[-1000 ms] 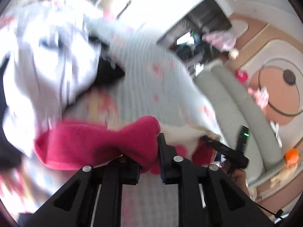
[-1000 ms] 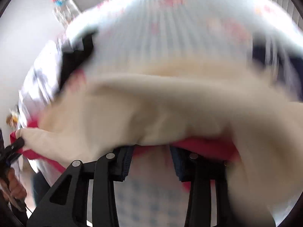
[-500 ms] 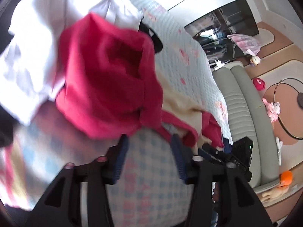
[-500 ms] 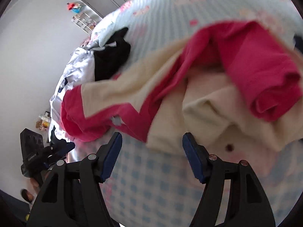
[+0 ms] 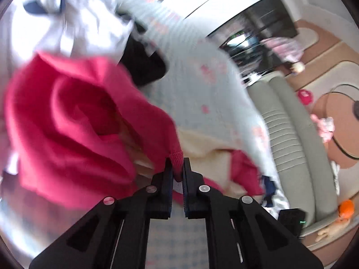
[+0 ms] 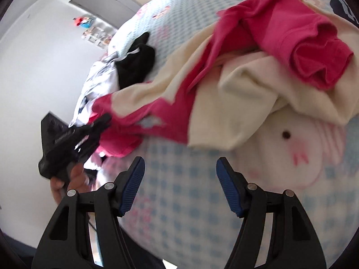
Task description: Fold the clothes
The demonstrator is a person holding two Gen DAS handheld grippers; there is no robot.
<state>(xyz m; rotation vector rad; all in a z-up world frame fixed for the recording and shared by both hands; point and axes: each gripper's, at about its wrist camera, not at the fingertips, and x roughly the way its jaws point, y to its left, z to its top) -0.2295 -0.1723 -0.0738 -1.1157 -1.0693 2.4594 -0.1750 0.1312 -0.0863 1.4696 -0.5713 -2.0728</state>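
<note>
A pink and cream garment (image 6: 224, 85) lies crumpled on the checked bedspread (image 6: 179, 201). My left gripper (image 5: 177, 170) is shut on a ribbed pink edge of that garment (image 5: 67, 121) and lifts it, so the pink cloth hangs bunched to the left. From the right wrist view the left gripper (image 6: 98, 123) shows at the garment's left end. My right gripper (image 6: 179, 170) is open and empty, just in front of the garment's near edge.
White clothes (image 5: 74, 22) and a black garment (image 5: 143, 67) lie further up the bed; they also show in the right wrist view (image 6: 134, 65). A grey sofa (image 5: 291, 139) runs along the bed's right side. A white wall (image 6: 44, 44) is to the left.
My left gripper has shut on the pink edge, after being open half a second ago. My right gripper has stayed open after letting go of the garment and has drawn back slightly.
</note>
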